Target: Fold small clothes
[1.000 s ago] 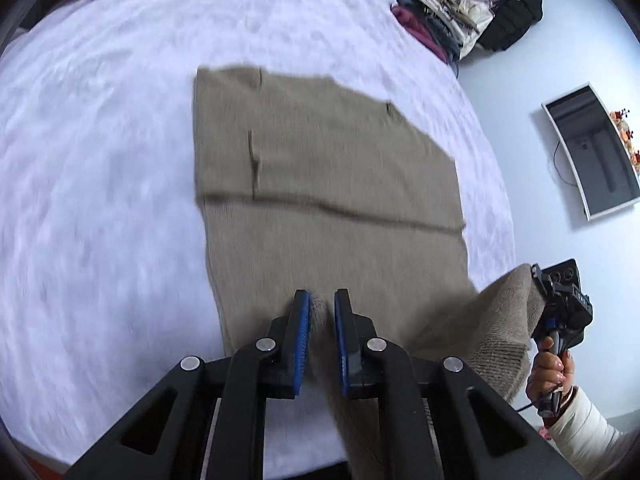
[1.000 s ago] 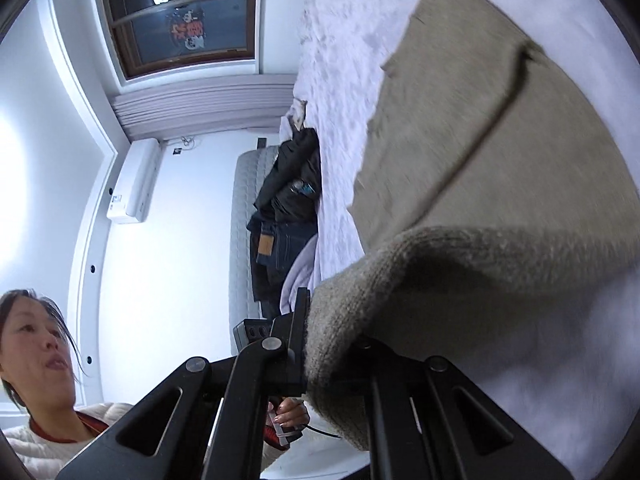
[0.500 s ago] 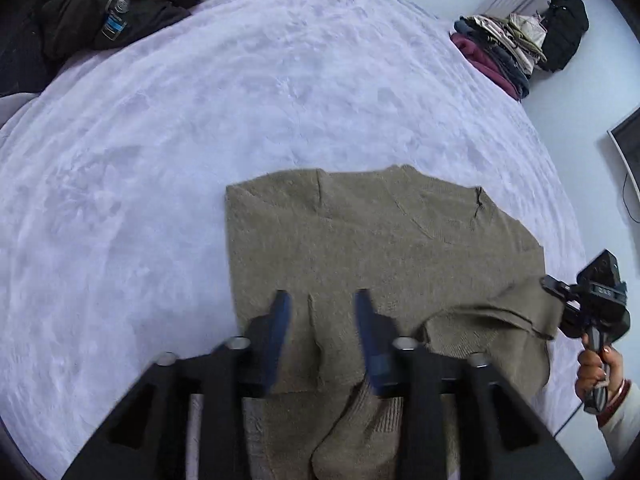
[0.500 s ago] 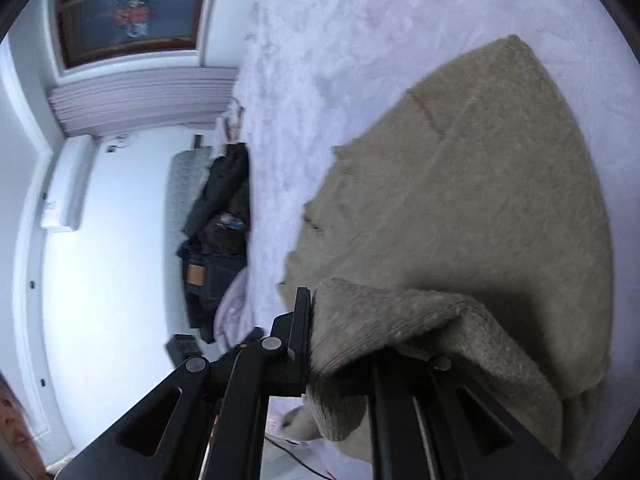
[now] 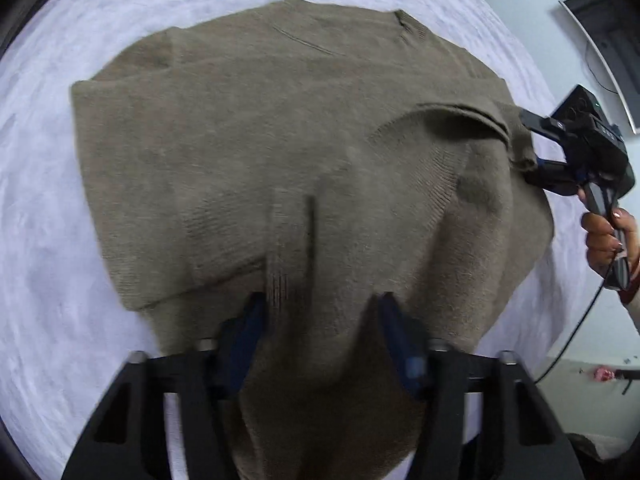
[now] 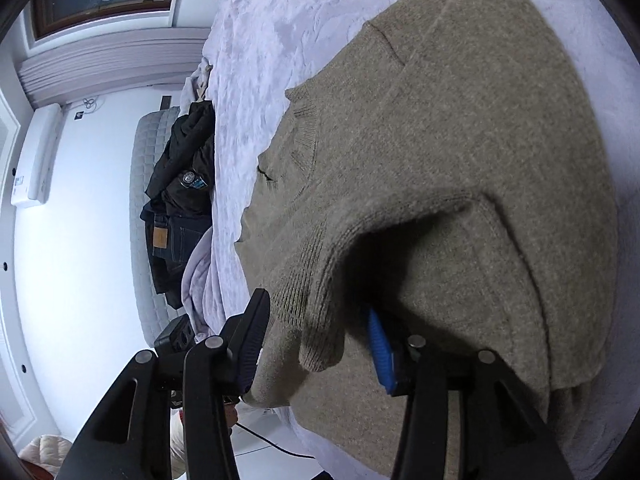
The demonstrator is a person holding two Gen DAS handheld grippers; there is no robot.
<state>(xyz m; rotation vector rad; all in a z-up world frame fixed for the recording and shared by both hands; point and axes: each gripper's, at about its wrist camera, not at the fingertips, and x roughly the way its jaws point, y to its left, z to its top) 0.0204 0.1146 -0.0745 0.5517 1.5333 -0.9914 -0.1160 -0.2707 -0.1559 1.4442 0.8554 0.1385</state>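
Where sweater (image 5: 248, 152) ends, bare bedspread (image 5: 36, 208).

light: soft, even daylight | shadows: faint | blur: left view, probably motion | edges: fisheye-warped, dark

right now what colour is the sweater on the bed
Plain brownish olive sweater, best seen in the left wrist view.

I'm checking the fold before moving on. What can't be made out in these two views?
- Left wrist view: the sweater's near hem runs under the left gripper, whose closing fingers are motion-blurred.
- Right wrist view: the raised knit fold shadows the space beneath; the opening right gripper's blue finger is partly hidden.
- Both: the bed is cut off by the frame.
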